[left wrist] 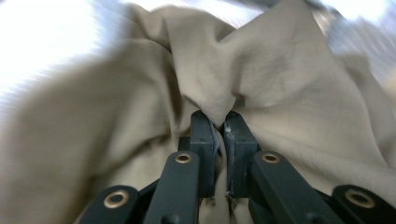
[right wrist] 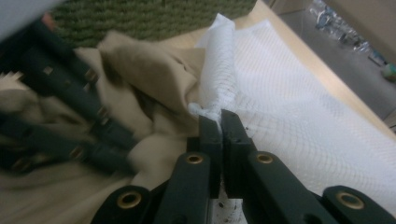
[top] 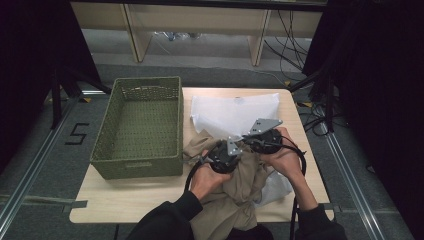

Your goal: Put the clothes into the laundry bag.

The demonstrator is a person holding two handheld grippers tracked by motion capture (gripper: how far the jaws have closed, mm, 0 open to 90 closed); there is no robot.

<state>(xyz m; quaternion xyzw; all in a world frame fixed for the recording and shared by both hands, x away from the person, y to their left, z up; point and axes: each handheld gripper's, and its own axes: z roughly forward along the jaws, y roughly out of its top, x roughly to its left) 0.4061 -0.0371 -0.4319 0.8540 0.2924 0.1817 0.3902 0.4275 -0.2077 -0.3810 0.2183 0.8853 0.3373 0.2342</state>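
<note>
So the sorting looks barely begun: the green basket (top: 137, 125) on the desk (top: 125, 192) holds nothing. The left gripper (left wrist: 218, 122) has its fingers pinched tight on a fold of the tan garment (left wrist: 261, 74), which lies bunched at the near edge of the desk. The right gripper (right wrist: 219, 122) is clamped on a corner of the white cloth (right wrist: 299, 107) spread beside it. Separating the two and putting them away is, I'd judge, all ahead.

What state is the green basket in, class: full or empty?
Empty. The high view shows the green basket with its woven floor bare, while the beige cloth and white cloth lie beside it on the table.
</note>
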